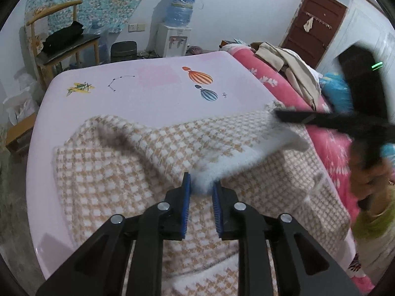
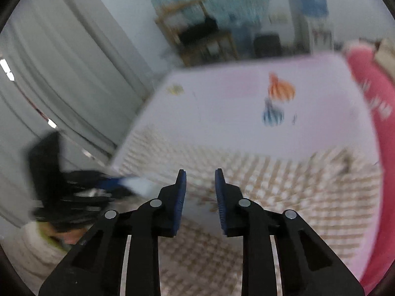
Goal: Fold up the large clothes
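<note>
Garment (image 1: 148, 162) amid bare tabletop (image 1: 153, 93)

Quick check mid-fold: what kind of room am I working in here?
Most likely a bedroom in a home. A bed with a pink floral blanket sits beside the pink table; a water dispenser and wooden chair stand against the wall.

At the bottom of both views each tool is black plastic: two angled arms with triangular cut-outs and round silver screw heads. The left tool (image 1: 200, 185) and right tool (image 2: 200, 185) carry ribbed blue pads (image 1: 185, 192) on their fingertips. At the lower right edge of the left view a yellow-green sleeve (image 1: 377, 219) shows.
</note>
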`<state>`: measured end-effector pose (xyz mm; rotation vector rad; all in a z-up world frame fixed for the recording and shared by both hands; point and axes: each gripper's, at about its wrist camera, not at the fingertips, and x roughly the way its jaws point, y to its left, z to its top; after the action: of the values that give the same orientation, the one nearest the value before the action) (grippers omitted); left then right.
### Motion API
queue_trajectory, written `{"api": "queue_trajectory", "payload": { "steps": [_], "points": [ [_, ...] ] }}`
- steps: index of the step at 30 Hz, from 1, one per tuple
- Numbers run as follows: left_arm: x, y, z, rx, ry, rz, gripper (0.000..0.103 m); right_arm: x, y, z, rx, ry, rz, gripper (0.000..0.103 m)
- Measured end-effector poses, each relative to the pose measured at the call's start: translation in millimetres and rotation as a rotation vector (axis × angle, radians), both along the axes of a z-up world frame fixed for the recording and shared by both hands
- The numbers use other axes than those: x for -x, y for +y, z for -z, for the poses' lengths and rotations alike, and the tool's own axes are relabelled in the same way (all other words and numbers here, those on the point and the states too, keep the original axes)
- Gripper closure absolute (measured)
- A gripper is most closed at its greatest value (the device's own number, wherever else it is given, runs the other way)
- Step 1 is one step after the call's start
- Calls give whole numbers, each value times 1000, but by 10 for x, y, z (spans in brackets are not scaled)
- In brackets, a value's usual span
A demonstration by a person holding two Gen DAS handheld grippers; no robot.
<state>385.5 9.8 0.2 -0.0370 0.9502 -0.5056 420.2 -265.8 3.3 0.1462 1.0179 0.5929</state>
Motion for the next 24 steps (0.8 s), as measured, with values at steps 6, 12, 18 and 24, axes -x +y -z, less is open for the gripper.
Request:
{"api": "queue_trajectory", "payload": {
  "steps": [6,12,18,24],
  "points": [
    [162,304,-183,70,-49,-29,84,125,153,449,96,29,-42,81],
    [-343,142,-219,191,-6,-26,82,117,237,419,126,27,-26,80],
    [-833,-118,353,11,132,-70,82,72,102,156,106,-18,27,80],
    [-818,-24,389,43,102,-38,82,-327,-147,312,230,-50,156,81]
  ]
}}
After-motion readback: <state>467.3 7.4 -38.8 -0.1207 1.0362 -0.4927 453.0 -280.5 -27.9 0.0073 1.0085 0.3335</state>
